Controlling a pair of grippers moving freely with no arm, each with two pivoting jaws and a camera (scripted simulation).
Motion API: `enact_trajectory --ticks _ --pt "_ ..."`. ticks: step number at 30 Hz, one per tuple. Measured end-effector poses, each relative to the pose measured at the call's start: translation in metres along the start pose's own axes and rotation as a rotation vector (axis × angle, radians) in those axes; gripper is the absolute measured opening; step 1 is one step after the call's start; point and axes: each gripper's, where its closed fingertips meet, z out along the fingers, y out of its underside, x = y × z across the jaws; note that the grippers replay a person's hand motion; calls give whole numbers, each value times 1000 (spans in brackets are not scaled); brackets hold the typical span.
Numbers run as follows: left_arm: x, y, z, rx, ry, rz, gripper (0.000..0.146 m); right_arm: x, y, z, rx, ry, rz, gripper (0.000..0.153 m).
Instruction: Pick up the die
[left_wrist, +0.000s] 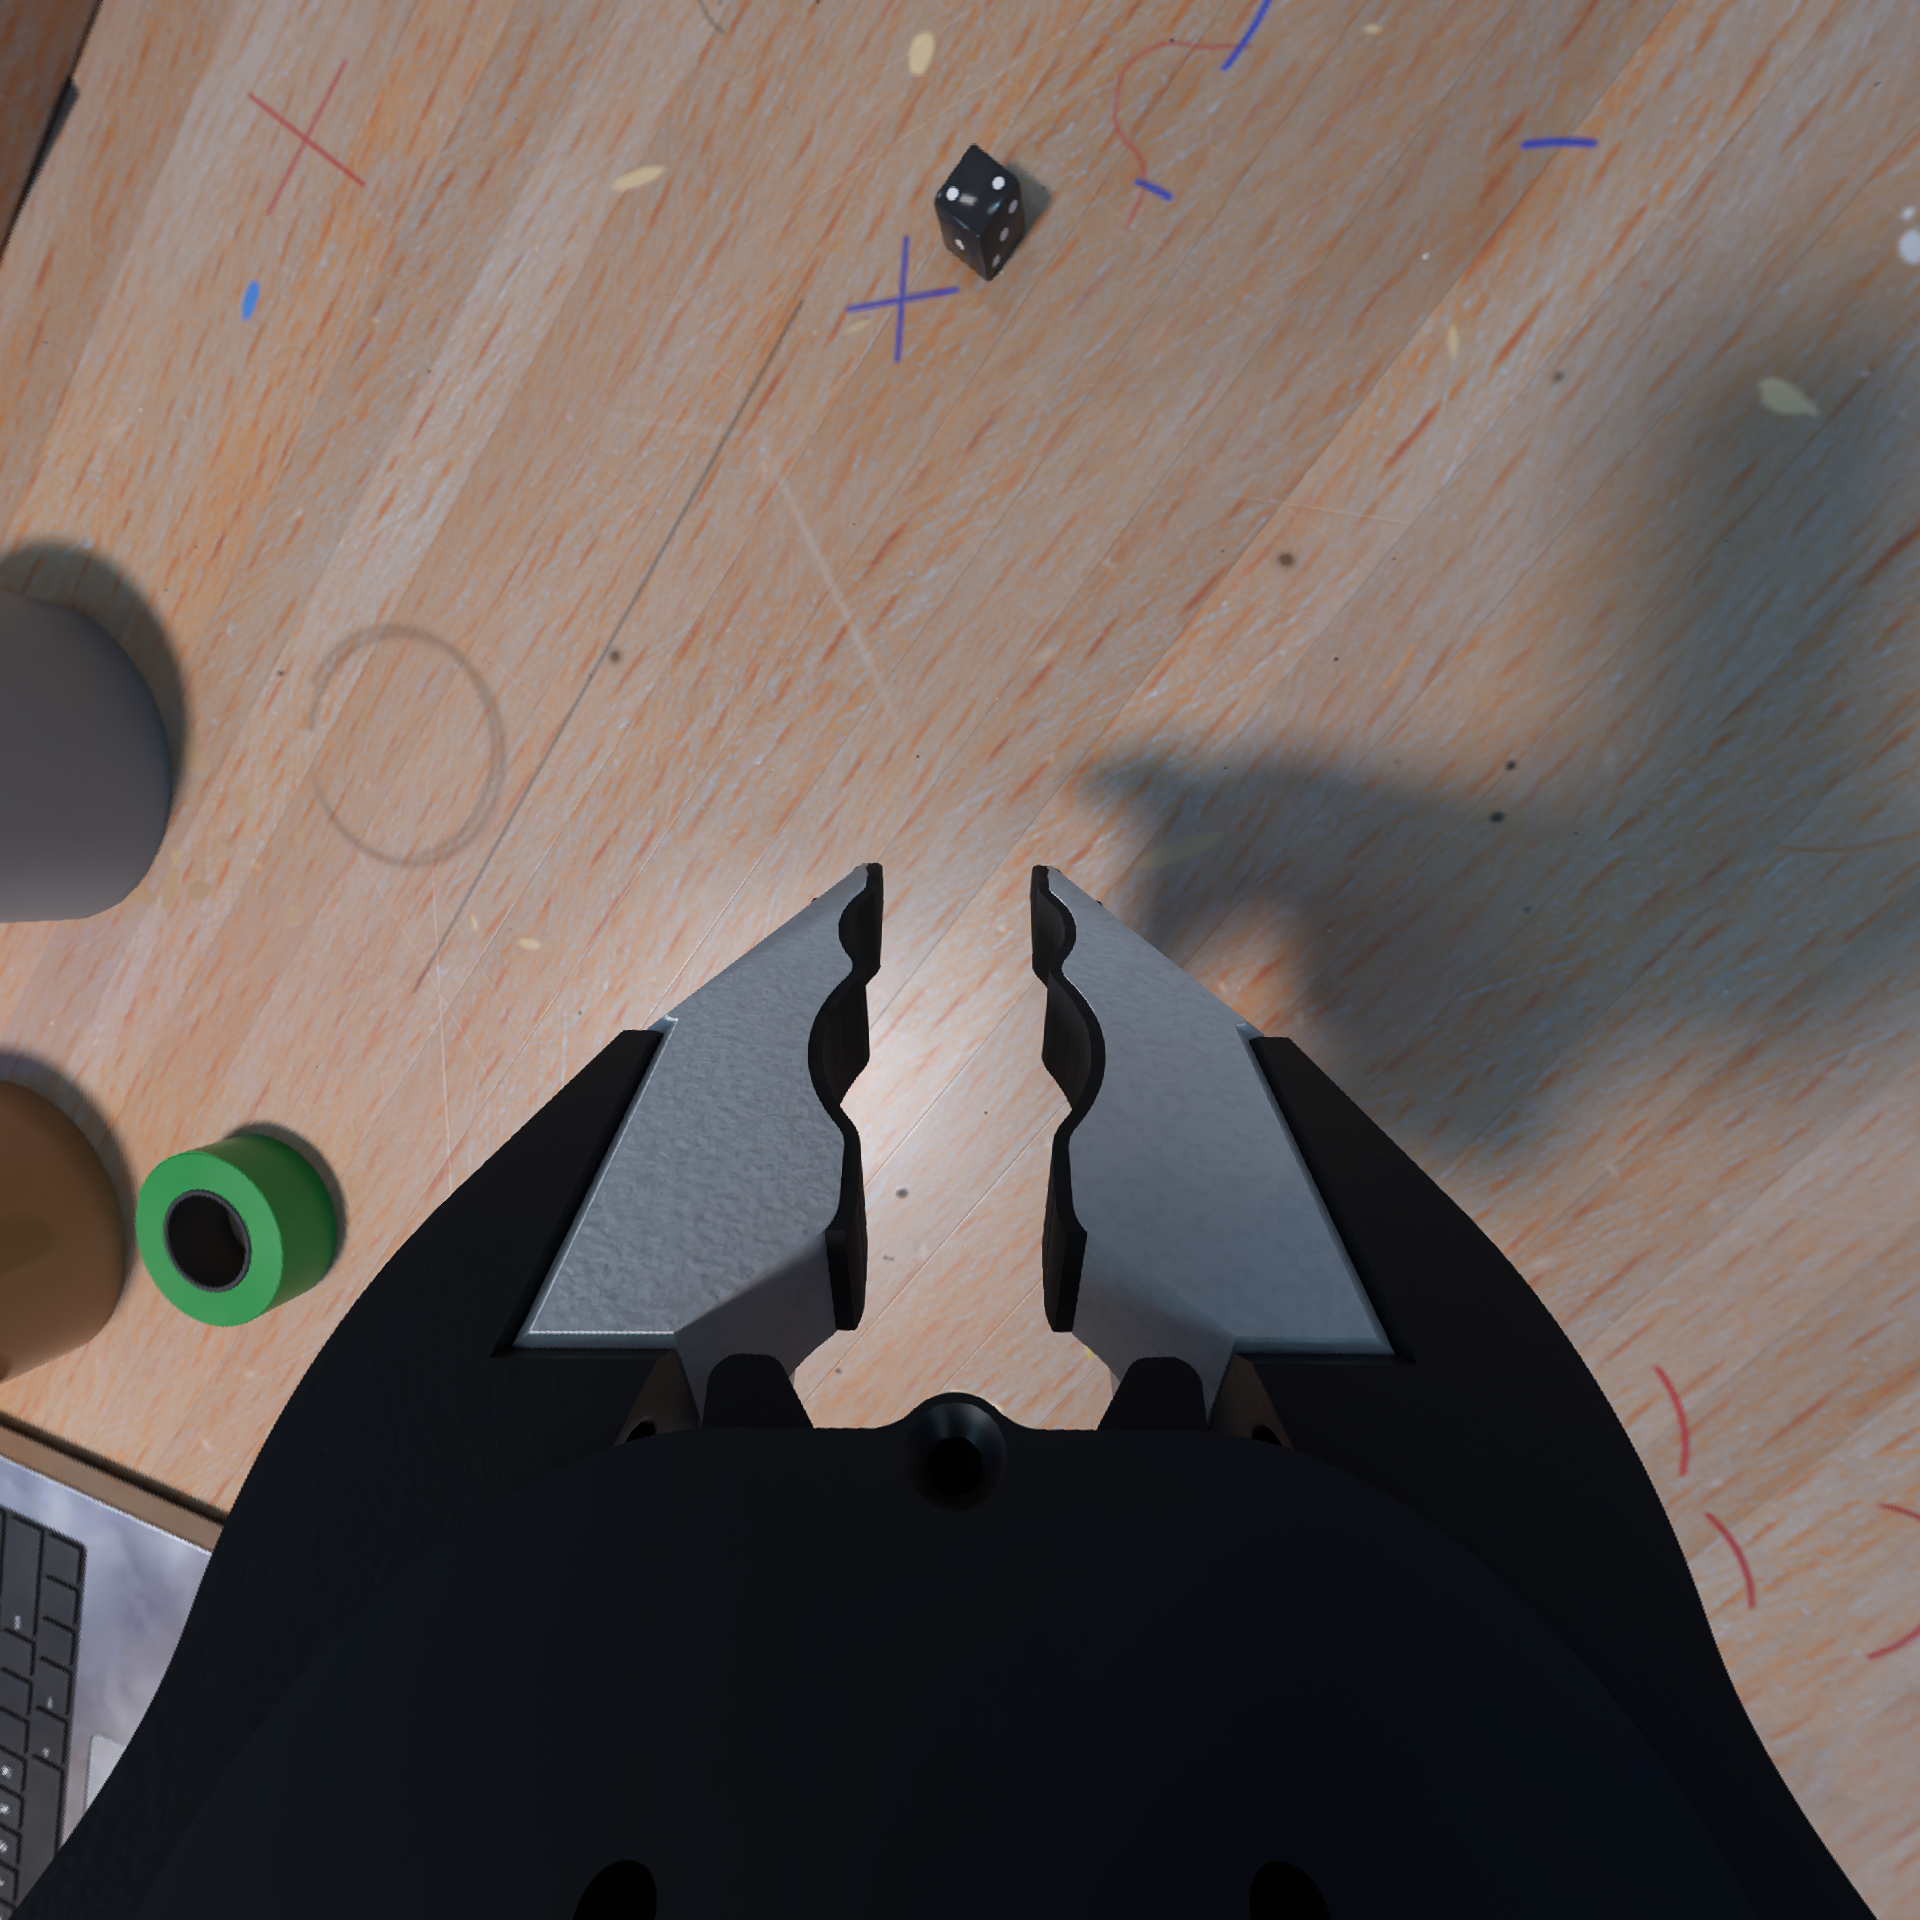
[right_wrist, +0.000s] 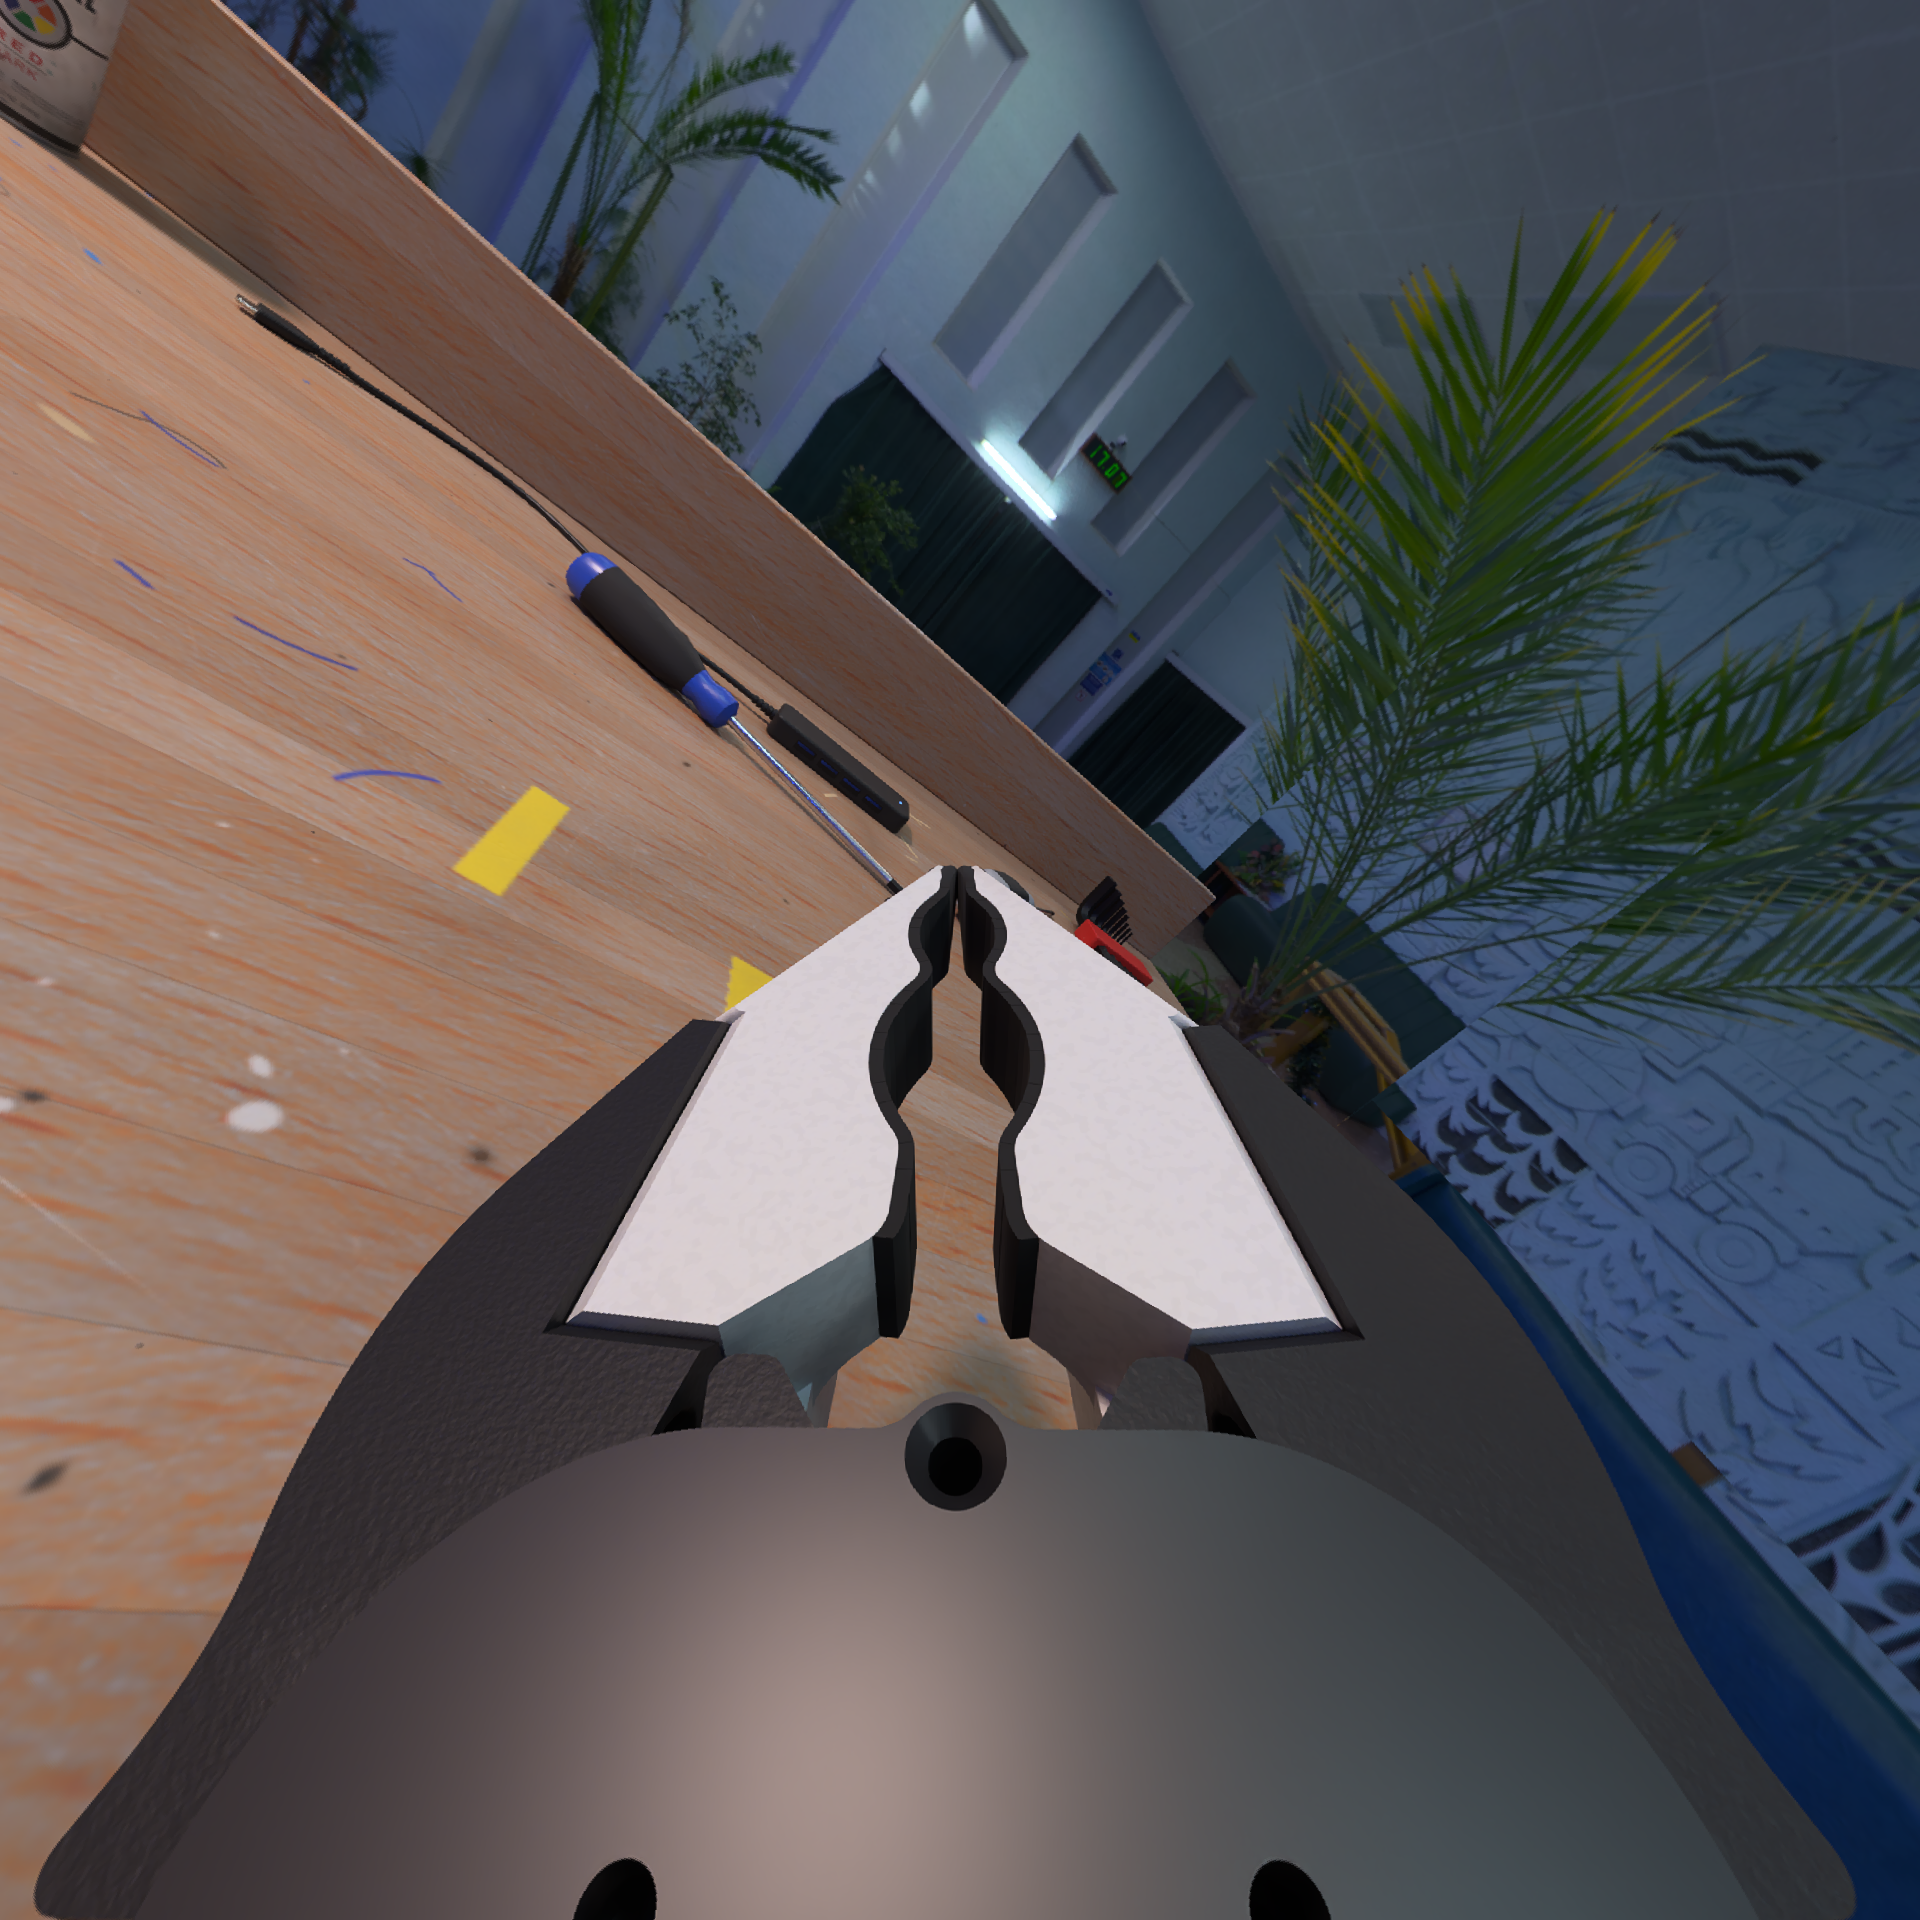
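Left tongs (left_wrist: 956, 883), parted and empty, aim at the die (left_wrist: 982, 213) well ahead; right tongs (right_wrist: 954, 878), closed and empty, idle.

Black die (left_wrist: 980, 211) with white pips; green tape roll (left_wrist: 236, 1228); blue-and-black screwdriver (right_wrist: 657, 642); orange-grained wooden table (left_wrist: 1143, 582).

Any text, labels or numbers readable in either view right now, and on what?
White box, upper left of right wrist view: printed lettering, cut off; not quoted.
Wall clock: green digits; not quoted.
Keyboard: key marks too small.
Die: white dots only.
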Motion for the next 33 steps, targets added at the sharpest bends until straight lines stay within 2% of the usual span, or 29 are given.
enact_trajectory --ticks 2,9,14,17,21,24,26,29,33 --pt "0 -1 0 17 -6 -3 28 1 1 0 -5 5 -1 0" --pt "24 -18 0 172 180 -83 27 -2 2 1 -17 -1 -20 0" --pt "25 -23 2 189 192 -57 27 -3 2 2 -23 -3 -33 0" --pt "24 -37 5 194 182 27 29 -3 2 2 -23 -3 -33 0" --pt "8 -66 16 140 135 241 28 -2 1 2 -14 -2 -16 0" --pt "1 -86 38 84 248 265 25 -1 1 1 -12 -3 -6 0" --pt "-4 -96 57 42 288 333 28 -1 1 1 -10 -4 -3 0" --pt "-5 -110 82 56 326 445 31 -1 2 1 -11 -6 3 0" --pt "2 -122 106 89 448 446 27 -3 2 2 -12 -14 0 0"
